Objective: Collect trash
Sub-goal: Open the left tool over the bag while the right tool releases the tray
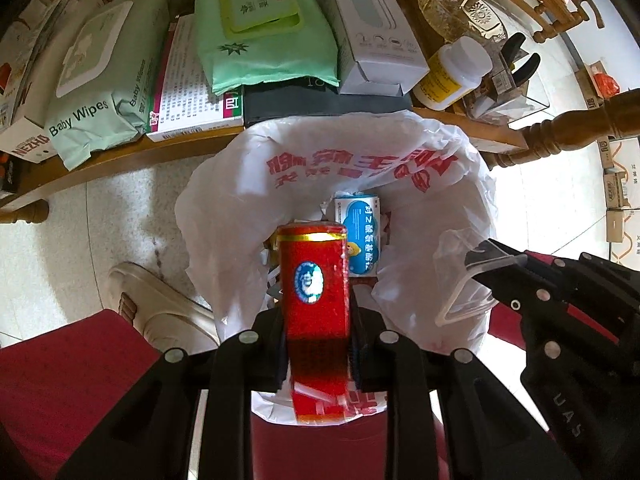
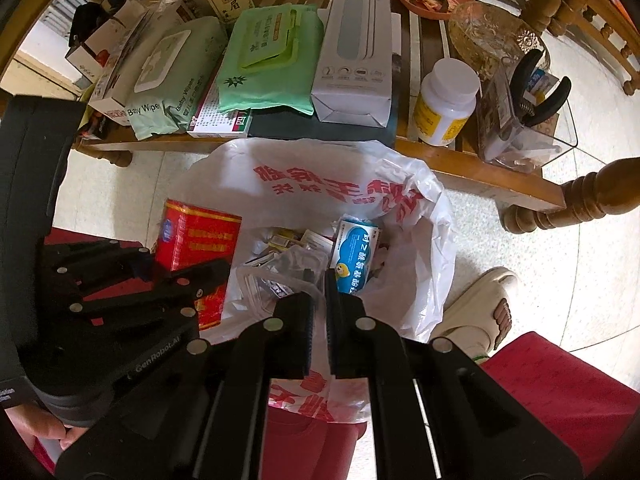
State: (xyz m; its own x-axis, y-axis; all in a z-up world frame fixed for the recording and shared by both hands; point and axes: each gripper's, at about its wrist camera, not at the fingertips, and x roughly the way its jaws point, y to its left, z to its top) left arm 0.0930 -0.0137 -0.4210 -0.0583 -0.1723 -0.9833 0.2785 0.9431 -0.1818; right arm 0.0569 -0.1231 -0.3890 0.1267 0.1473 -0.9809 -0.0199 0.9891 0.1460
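Red box [image 1: 316, 312], stiff light card, sits clamped across its narrow sides in your left hand-held gripper [image 1: 318, 354], directly above the open white trash bag [image 1: 240, 200]. Your right hand-held gripper [image 2: 319, 320], beside it, pinches the bag's thin, slippery rim.

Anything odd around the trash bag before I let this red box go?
Nothing spilled. The red box is gripped by the left hand-held gripper over the open white bag; the right hand-held gripper pinches the bag's near rim.
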